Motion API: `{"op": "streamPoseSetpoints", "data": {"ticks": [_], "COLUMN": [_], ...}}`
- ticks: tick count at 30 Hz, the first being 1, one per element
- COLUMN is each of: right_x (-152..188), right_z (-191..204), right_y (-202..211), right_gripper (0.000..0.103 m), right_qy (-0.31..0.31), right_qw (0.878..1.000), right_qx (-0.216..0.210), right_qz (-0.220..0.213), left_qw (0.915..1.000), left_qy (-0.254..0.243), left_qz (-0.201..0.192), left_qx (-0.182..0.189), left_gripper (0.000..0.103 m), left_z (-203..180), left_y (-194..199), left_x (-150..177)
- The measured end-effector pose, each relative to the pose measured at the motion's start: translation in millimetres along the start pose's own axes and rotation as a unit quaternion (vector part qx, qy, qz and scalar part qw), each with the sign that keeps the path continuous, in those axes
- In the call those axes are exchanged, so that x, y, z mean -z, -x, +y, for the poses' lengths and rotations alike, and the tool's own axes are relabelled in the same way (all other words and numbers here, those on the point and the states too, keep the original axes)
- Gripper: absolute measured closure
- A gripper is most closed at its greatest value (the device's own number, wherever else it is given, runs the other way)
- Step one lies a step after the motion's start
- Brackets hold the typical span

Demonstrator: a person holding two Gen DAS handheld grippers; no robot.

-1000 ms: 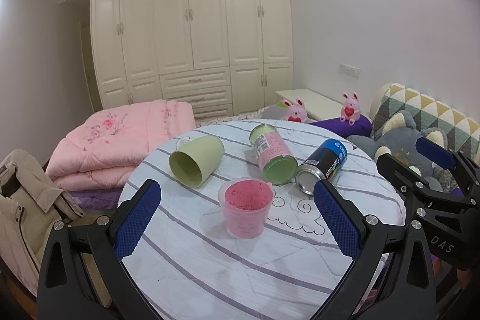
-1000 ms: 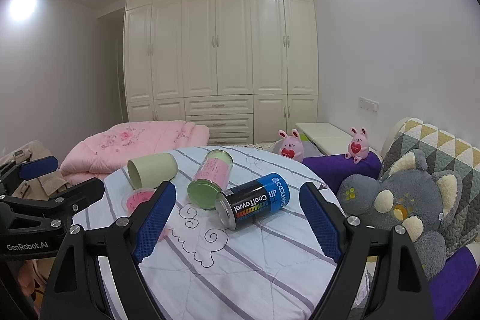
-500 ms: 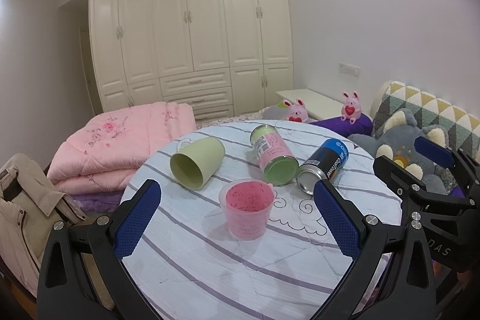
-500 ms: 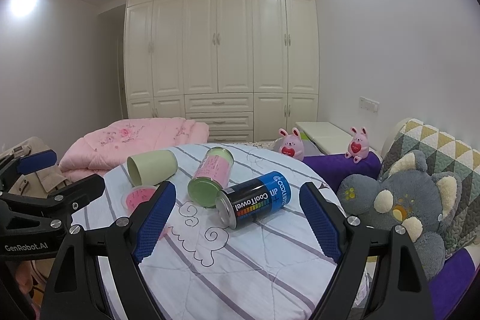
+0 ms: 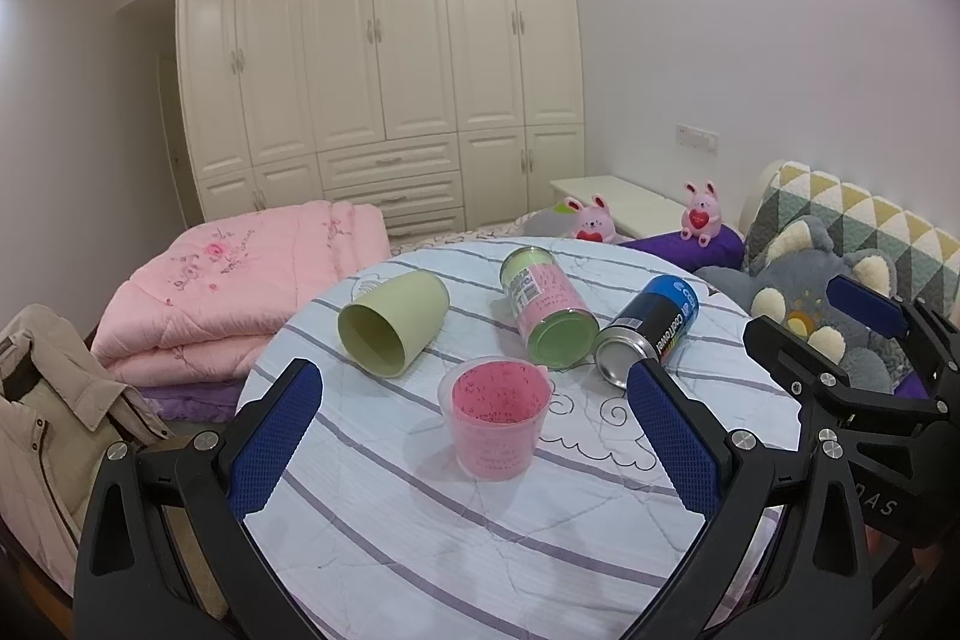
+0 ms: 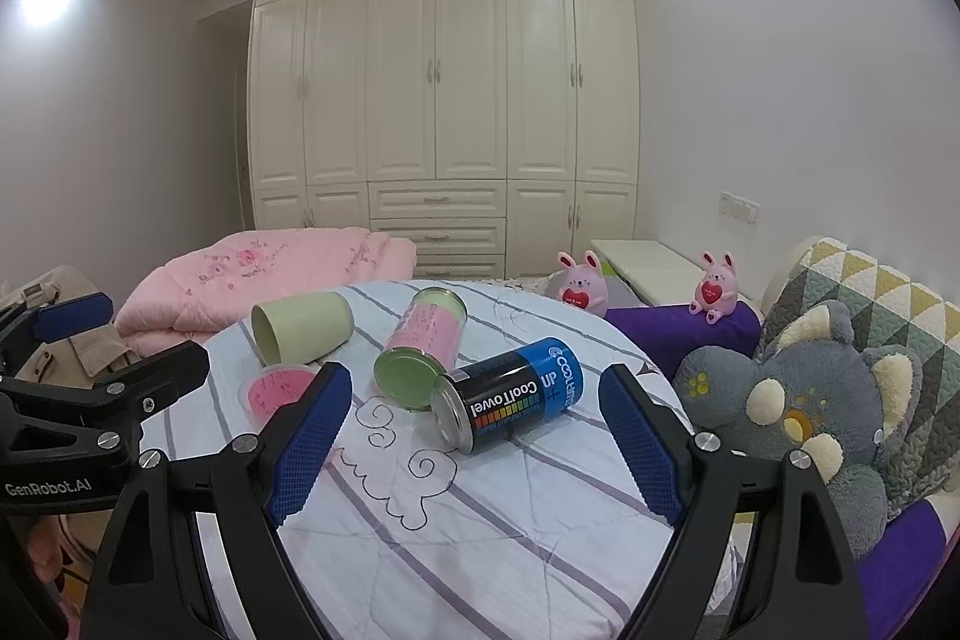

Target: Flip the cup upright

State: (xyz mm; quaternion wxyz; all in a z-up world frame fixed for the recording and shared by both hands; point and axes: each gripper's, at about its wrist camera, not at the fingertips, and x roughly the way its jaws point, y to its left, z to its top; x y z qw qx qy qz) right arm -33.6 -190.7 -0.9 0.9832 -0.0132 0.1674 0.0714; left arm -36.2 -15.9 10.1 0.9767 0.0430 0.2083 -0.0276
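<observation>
Blue-padded left gripper (image 5: 477,439) hovers low over the striped surface (image 5: 420,550), fingers spread wide w/ nothing held. Green cup (image 5: 393,331) lies on its side at 11 o'clock from the upright pink cup (image 5: 495,424), mouth toward camera. Right gripper's body cut off at 3 o'clock.

Right wrist view: right gripper (image 6: 474,439) also level, fingers wide apart, empty. Green cup (image 6: 300,328) at 10 o'clock; pink cup (image 6: 276,394) partly hidden behind left finger pad.
</observation>
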Motion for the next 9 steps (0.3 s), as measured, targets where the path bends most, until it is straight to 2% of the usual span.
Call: {"op": "streamPoseSetpoints", "data": {"ticks": [9], "right_x": [0.4], "right_z": [0.5], "right_y": [-3.0], "right_gripper": [0.017], "right_qy": [0.002], "right_qw": [1.000], "right_qx": [0.001], "right_qz": [0.004], "left_qw": [1.0000], "left_qy": [0.005], "left_qz": [0.002], "left_qx": [0.002], "left_gripper": [0.000], "left_z": [0.3], "left_y": [-0.5], "left_x": [0.7]}}
